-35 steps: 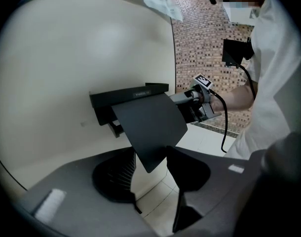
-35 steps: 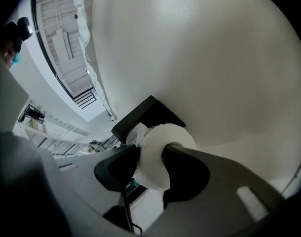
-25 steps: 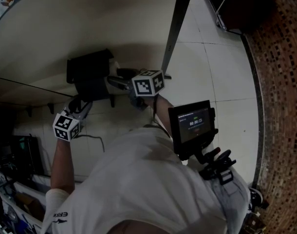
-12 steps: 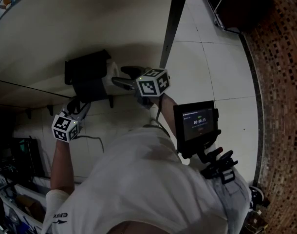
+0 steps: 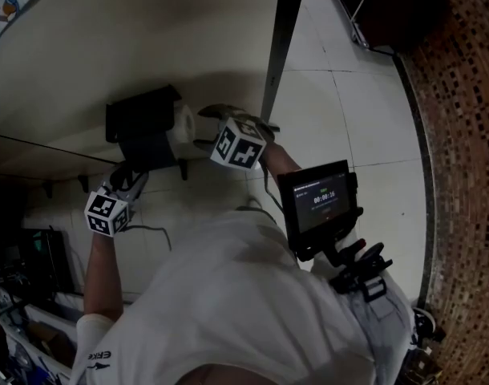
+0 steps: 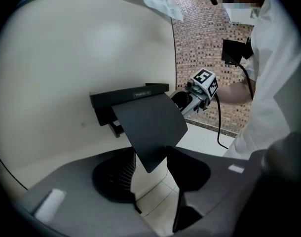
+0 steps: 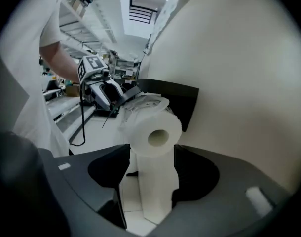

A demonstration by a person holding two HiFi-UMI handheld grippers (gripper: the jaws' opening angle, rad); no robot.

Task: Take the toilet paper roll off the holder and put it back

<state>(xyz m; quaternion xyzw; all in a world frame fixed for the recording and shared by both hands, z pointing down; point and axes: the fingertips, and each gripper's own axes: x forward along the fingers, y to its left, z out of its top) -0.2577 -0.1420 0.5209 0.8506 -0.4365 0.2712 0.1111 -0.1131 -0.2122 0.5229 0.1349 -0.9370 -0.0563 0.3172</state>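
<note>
A black wall-mounted holder [image 5: 144,123] carries the white toilet paper roll [image 5: 180,123]. In the right gripper view the roll [image 7: 153,135] faces me end-on, its loose tail hanging down between my jaws. My right gripper [image 7: 149,157] is open wide, with the pads on either side of the roll and clear of it. The holder's flat black lid [image 6: 150,127] is raised, and its lower corner rests at the tips of my left gripper [image 6: 151,157], whose jaws show a gap. In the head view my right gripper [image 5: 208,127] is at the roll and my left gripper [image 5: 136,171] sits under the holder.
A dark pole [image 5: 276,46] slants down to the floor just right of the holder. The cream wall [image 5: 148,30] is behind it, a brick wall [image 5: 461,175] is at far right, and a screen device [image 5: 318,203] hangs at the person's chest. Shelving clutter lies at bottom left.
My right gripper's jaws have spread apart around the roll and the hand has rolled a little. More of the white roll now shows. The left gripper and lid hold still.
</note>
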